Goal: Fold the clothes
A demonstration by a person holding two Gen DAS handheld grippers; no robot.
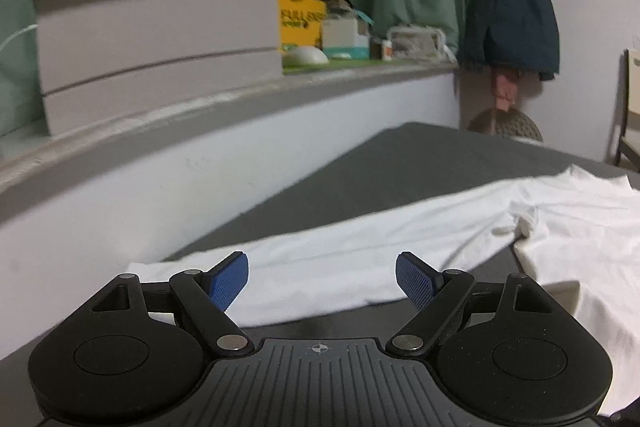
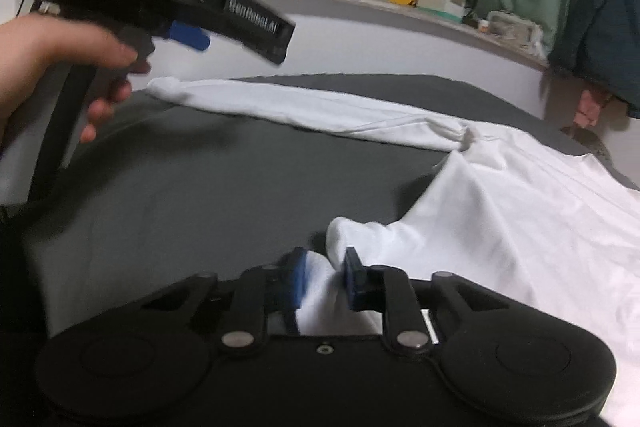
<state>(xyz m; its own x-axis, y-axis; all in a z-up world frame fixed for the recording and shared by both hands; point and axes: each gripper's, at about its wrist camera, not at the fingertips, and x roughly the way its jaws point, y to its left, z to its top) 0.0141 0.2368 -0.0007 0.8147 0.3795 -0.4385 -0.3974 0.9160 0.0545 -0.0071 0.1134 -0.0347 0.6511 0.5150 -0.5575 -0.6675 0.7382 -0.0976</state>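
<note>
both tools tilt down: right tool [image 2: 324, 277] pinches white shirt [image 2: 500, 203], left tool [image 1: 322, 281] gapes.

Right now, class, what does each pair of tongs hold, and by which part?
The right tongs pinch the white cotton long-sleeved shirt at the near sleeve's cuff end. The left tongs stand open above the far sleeve, holding nothing.

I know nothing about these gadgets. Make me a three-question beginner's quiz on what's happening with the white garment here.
1. True or false: the left gripper is clamped on cloth.
2. What does the right gripper pinch? A) yellow box B) white garment C) dark jacket
3. What colour is the surface under the garment?

Key:
1. False; its jaws stand wide, empty.
2. B, the white garment.
3. Dark grey surface.
</note>
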